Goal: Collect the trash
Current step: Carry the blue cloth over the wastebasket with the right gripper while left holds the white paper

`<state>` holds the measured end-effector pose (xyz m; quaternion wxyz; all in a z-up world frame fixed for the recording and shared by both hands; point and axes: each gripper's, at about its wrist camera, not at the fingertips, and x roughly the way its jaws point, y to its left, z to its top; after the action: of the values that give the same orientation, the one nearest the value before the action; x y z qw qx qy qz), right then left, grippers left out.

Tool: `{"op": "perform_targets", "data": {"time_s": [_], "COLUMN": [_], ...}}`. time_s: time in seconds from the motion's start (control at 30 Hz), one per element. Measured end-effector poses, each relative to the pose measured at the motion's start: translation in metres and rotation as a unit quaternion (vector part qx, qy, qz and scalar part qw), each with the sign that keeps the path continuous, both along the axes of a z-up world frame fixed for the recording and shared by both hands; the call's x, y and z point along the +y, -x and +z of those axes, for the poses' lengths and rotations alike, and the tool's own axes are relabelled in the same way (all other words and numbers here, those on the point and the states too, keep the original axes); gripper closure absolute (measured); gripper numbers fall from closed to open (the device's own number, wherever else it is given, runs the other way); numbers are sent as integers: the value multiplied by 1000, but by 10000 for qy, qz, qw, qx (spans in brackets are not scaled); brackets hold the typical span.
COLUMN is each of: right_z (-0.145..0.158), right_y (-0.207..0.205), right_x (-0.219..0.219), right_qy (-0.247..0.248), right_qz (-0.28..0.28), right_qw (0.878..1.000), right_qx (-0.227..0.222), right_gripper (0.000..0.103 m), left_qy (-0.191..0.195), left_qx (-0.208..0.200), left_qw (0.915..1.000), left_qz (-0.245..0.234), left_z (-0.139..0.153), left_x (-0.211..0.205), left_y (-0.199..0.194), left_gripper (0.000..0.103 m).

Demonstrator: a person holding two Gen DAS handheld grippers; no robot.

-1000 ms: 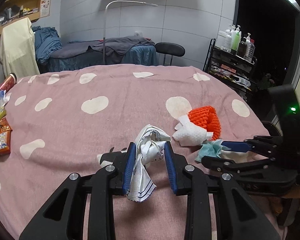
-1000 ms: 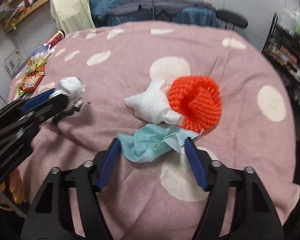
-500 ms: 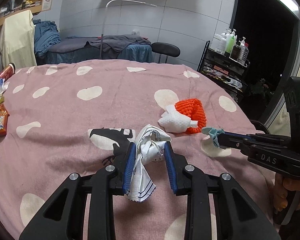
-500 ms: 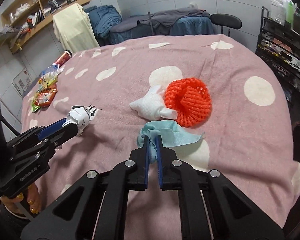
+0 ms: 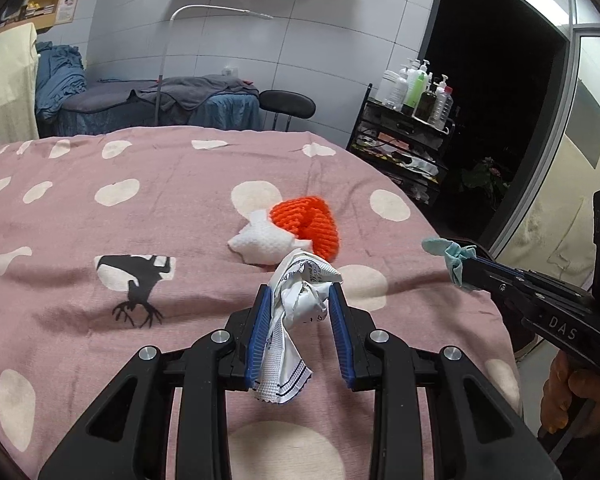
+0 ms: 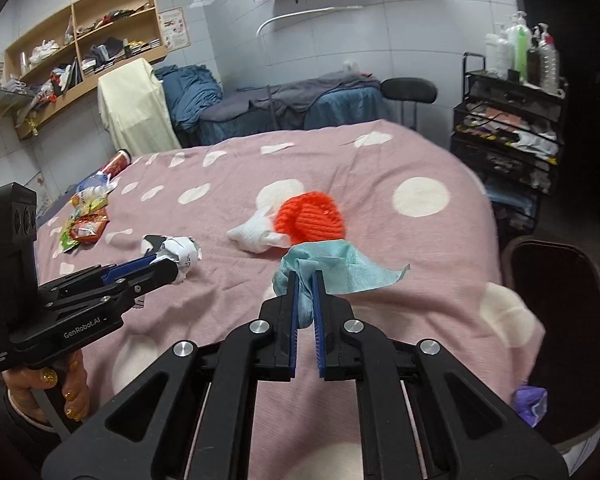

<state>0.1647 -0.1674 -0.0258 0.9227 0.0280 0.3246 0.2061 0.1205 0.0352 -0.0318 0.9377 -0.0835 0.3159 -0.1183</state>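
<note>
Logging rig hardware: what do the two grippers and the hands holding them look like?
Both grippers: black linkage frames, silver pivot bolts, blue ribbed fingers. Left gripper reads "GenRobot.AI"; right gripper reads "DAS". The left hand has gold glitter nails and a dark sleeve.

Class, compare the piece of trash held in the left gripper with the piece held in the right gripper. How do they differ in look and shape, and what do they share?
The crumpled white wrapper in the left gripper is white with dark print; the teal tissue in the right gripper is plain teal. The crumpled white wrapper is balled and creased with a tail hanging down; the teal tissue is soft, one corner spread flat sideways. Both are pinched between blue pads above the pink spotted cover.
</note>
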Motion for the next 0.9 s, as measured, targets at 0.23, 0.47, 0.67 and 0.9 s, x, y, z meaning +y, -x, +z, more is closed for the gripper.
{"op": "perform_targets", "data": {"time_s": [0.23,0.47,0.67,0.9], "right_z": [0,-7,-13,-32], "right_y": [14,19,23,12], "right_x": [-55,-109,-146,-191], "right_qy": [-59,-123,-65,237], "right_qz": [-651,-1318,-1851,-2728], "right_qw": [9978,9912,9827,9617], "right_qx": [-123,-72,-61,115], "right_gripper": [95,95,95,95], "left_qy": [2,-7,-59,-85], "left_qx": [-20,-78,-151,-212], "left_qw": [9993,9970,9946,9912], "left_qz": [-384,-766,-1029,-1301], "left_z": [2,5,11,15], "left_x": [-31,-60,-83,-106], "left_y": [-1,-2,-1,1], "left_gripper": [73,73,73,73]}}
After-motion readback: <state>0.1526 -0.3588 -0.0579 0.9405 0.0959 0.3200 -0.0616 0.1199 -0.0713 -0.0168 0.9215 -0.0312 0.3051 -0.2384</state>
